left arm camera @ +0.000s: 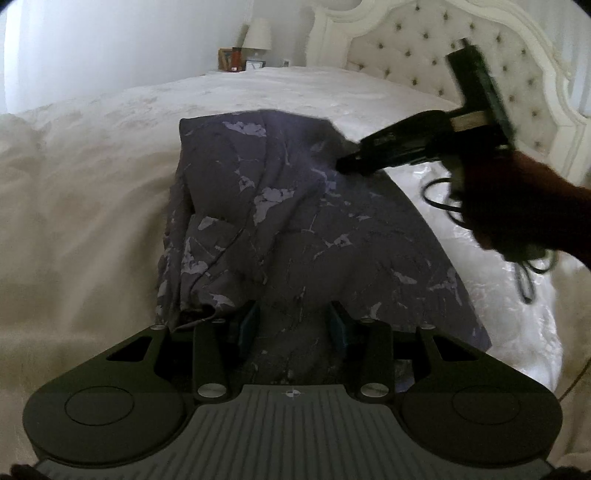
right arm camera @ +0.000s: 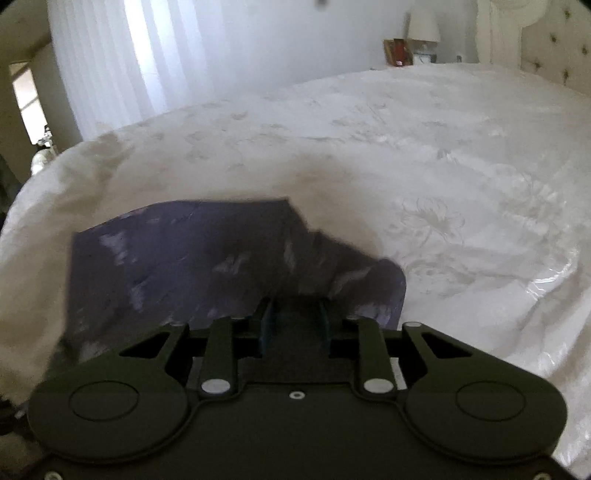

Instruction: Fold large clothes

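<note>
A dark purple garment [left arm camera: 295, 229] with pale marbled patches lies on the white bed [left arm camera: 92, 221]. My left gripper [left arm camera: 293, 326] is open, its fingers apart over the garment's near edge, with cloth between and under them. My right gripper [right arm camera: 295, 323] is open, fingers apart, just above the garment [right arm camera: 177, 266], whose corner looks lifted and blurred. In the left wrist view the right gripper [left arm camera: 347, 164] reaches in from the right and touches the garment's far right edge.
A tufted white headboard [left arm camera: 461, 62] stands at the back right. A nightstand with a lamp [left arm camera: 256, 35] and picture frames is beyond the bed. White curtains [right arm camera: 147, 55] cover the window. A black cable [left arm camera: 443, 199] hangs by the hand.
</note>
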Action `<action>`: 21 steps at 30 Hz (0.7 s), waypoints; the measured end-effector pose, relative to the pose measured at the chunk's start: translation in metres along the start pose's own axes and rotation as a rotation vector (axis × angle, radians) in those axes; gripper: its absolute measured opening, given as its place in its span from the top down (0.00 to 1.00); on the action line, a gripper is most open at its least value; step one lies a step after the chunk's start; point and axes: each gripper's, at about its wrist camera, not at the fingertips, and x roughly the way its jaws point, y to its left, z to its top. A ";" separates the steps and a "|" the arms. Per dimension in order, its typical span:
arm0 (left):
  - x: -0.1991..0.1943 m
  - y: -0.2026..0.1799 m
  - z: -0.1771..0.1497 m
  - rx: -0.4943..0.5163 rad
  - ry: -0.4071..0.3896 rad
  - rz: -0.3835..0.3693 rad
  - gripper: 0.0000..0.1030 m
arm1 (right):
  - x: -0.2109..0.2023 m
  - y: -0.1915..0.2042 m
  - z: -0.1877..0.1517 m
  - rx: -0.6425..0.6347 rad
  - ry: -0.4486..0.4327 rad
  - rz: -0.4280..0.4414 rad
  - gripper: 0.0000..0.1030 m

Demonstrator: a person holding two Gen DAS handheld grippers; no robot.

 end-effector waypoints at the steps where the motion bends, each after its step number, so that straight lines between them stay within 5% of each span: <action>1: 0.000 0.000 0.000 -0.001 0.000 0.002 0.60 | 0.005 -0.002 0.001 0.009 -0.001 0.000 0.70; 8: -0.002 -0.003 -0.001 -0.001 0.001 0.010 0.61 | 0.014 0.009 0.001 -0.036 -0.018 -0.048 0.66; 14: -0.003 -0.005 -0.005 -0.001 -0.005 0.022 0.61 | -0.028 0.009 0.004 0.004 -0.147 0.007 0.56; 16: -0.003 -0.006 -0.006 0.000 -0.011 0.026 0.61 | -0.044 0.020 0.008 -0.039 -0.183 0.041 0.52; 18: -0.003 -0.006 -0.007 0.000 -0.017 0.027 0.61 | -0.053 0.037 0.013 -0.105 -0.192 0.098 0.35; 21: -0.004 -0.004 -0.008 -0.009 -0.022 0.022 0.61 | -0.058 0.070 0.021 -0.207 -0.192 0.166 0.32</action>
